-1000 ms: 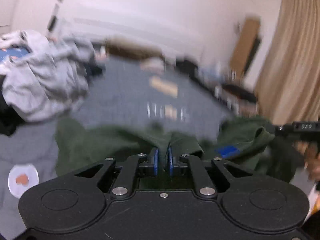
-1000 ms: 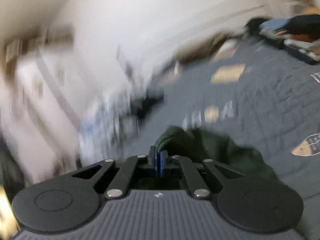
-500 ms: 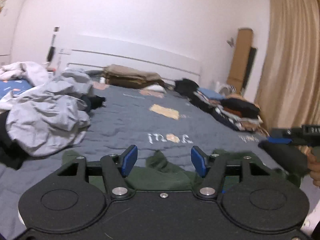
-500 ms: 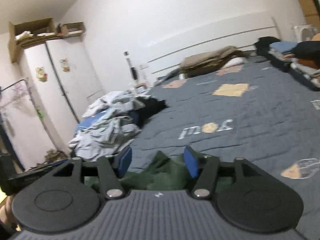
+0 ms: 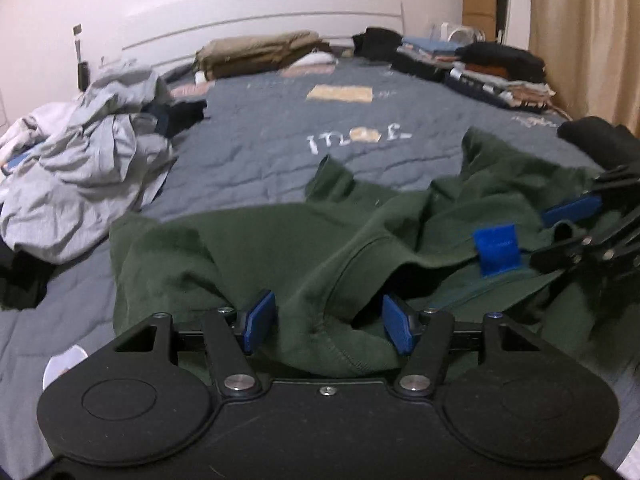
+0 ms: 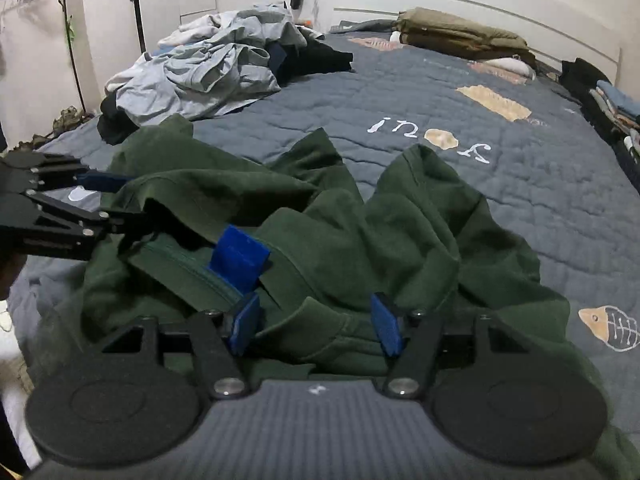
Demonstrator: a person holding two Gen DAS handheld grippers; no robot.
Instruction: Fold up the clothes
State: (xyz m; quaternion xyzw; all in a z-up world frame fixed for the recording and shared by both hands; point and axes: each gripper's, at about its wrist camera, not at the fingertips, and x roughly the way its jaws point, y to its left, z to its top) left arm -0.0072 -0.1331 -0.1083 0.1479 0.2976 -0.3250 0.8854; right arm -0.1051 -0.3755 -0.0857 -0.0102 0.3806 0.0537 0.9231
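Note:
A dark green garment (image 5: pixel 280 248) lies crumpled on the grey-blue quilt at the near edge of the bed; it also shows in the right wrist view (image 6: pixel 380 220). A blue tag (image 5: pixel 496 248) sits at its neck, also seen from the right (image 6: pixel 238 258). My left gripper (image 5: pixel 327 322) is open, its jaws either side of a fold of green cloth. My right gripper (image 6: pixel 316 330) is open over another fold. The right gripper appears at the right of the left view (image 5: pixel 580 232), the left gripper at the left of the right view (image 6: pixel 72 208).
A heap of light grey clothes (image 5: pixel 84 160) lies at the left of the bed (image 6: pixel 520 184), also visible in the right wrist view (image 6: pixel 208 76). Folded stacks (image 5: pixel 492 68) line the right side. Brown folded bedding (image 5: pixel 256 54) lies at the headboard. Curtain (image 5: pixel 588 32) at right.
One second ago both grippers were shut on the green garment. They opened and let it drop, and now both sit low over the cloth lying on the bed.

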